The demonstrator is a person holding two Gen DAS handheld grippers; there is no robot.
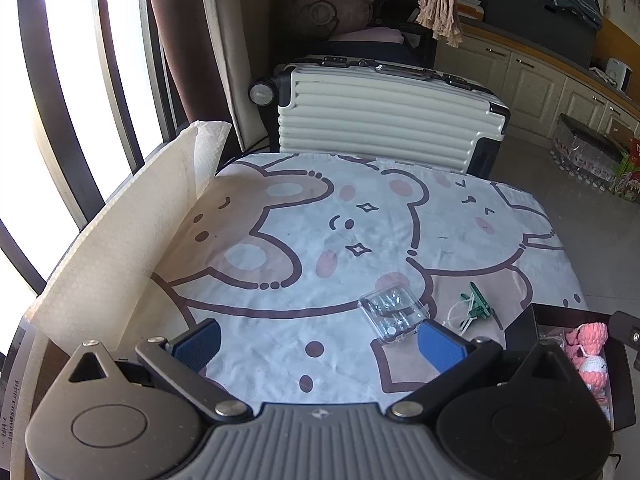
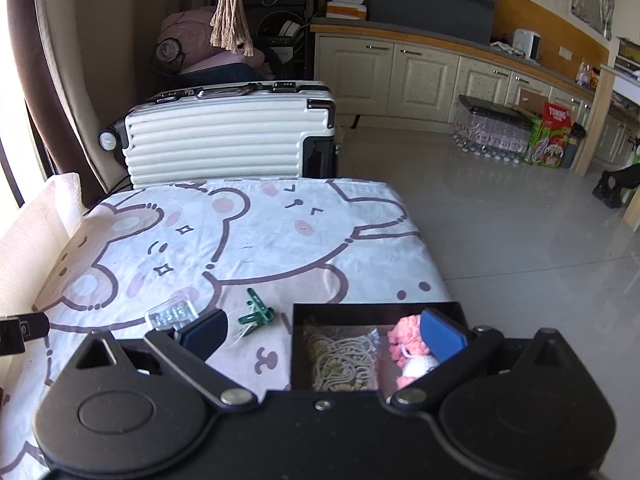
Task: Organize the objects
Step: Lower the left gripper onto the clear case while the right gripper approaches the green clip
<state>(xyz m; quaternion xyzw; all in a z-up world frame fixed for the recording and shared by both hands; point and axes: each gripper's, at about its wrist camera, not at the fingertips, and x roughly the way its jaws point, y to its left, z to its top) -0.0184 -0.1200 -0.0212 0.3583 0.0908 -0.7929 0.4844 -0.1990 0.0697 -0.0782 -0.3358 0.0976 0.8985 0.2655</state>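
1. The left tongs (image 1: pixel 318 344) are hanging spread wide and empty over the tabletop (image 1: pixel 280 280).
2. A clear case (image 1: pixel 394 312) is lying beside a green clip (image 1: pixel 478 302).
3. The right tongs (image 2: pixel 322 338) are gaping empty above a black box (image 2: pixel 376 310) holding a pink knitted toy (image 2: pixel 404 338).

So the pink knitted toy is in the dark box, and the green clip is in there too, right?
Not quite. The pink knitted toy is in the dark box, but the green clip lies outside it on the cloth, as the right wrist view shows.
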